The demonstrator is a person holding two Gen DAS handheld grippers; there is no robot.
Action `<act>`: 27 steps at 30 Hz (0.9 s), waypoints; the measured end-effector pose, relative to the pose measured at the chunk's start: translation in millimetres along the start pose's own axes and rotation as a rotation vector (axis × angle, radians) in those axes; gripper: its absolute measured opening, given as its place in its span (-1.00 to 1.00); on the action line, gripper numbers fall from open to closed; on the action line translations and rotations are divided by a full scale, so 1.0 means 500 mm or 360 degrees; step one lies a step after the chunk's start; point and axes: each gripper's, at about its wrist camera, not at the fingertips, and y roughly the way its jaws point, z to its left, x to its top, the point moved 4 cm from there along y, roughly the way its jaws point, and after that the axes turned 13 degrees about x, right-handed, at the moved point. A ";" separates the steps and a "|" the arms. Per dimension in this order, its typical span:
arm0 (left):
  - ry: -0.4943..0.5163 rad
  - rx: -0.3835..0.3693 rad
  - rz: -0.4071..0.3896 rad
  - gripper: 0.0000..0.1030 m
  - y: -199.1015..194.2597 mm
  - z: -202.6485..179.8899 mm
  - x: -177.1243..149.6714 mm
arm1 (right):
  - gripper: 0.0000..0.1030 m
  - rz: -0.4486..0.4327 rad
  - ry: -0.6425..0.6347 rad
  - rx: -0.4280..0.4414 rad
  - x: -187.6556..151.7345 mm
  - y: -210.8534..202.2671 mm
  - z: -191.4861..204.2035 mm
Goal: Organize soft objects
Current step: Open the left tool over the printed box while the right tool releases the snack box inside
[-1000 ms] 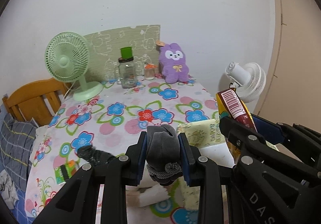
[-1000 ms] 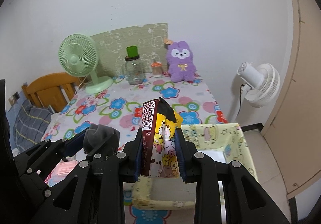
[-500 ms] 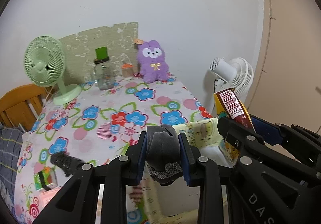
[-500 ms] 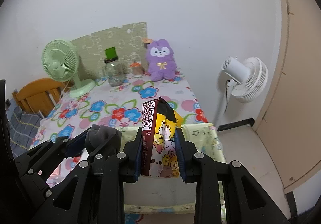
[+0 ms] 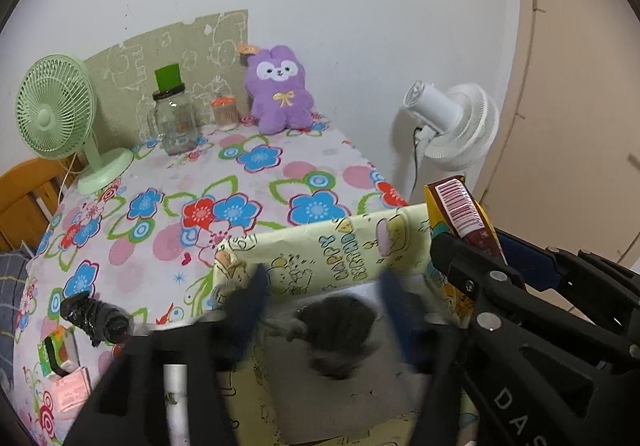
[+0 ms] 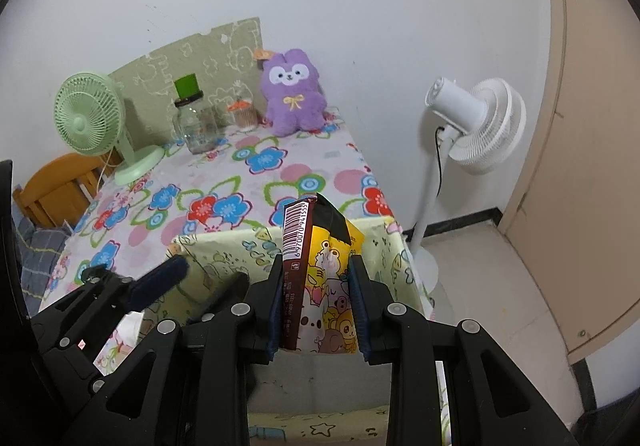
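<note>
1. Jaws of the left gripper (image 5: 320, 310) spread wide and blurred over the yellow storage box (image 5: 332, 250); we read this as the release, positioned above the opening so the grey soft bundle (image 5: 340, 342) falls inside and does not land on the floral tablecloth (image 5: 248, 182)
2. Bundle now free of the pads, blurred, low within the box walls; we cannot tell whether it has settled on the box floor
3. Right gripper (image 6: 318, 302) pinches the snack packet (image 6: 320, 270) upright, barcode edge up, held over the same box; we judge it is queued as the next drop
4. Against half a second ago: the left jaws were then clamped on the bundle and are now parted; the right grip on the packet is unchanged; both views have tilted down toward the box
5. Purple plush (image 5: 280, 90) sits at the table's far end by the wall, untouched; black wrapped item (image 5: 94, 316) lies near the table's left edge
</note>
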 end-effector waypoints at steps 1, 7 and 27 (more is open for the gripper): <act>0.0005 0.0028 0.0007 0.60 0.002 0.000 -0.002 | -0.38 0.0010 0.0004 0.0000 -0.003 0.005 -0.002; 0.0025 0.0032 0.0025 0.66 0.007 0.001 -0.010 | -0.24 0.0029 0.0016 -0.0014 -0.008 0.018 -0.008; -0.0011 0.0034 -0.0023 0.86 -0.033 0.059 -0.022 | 0.63 -0.0041 0.0024 -0.0049 -0.015 -0.005 0.024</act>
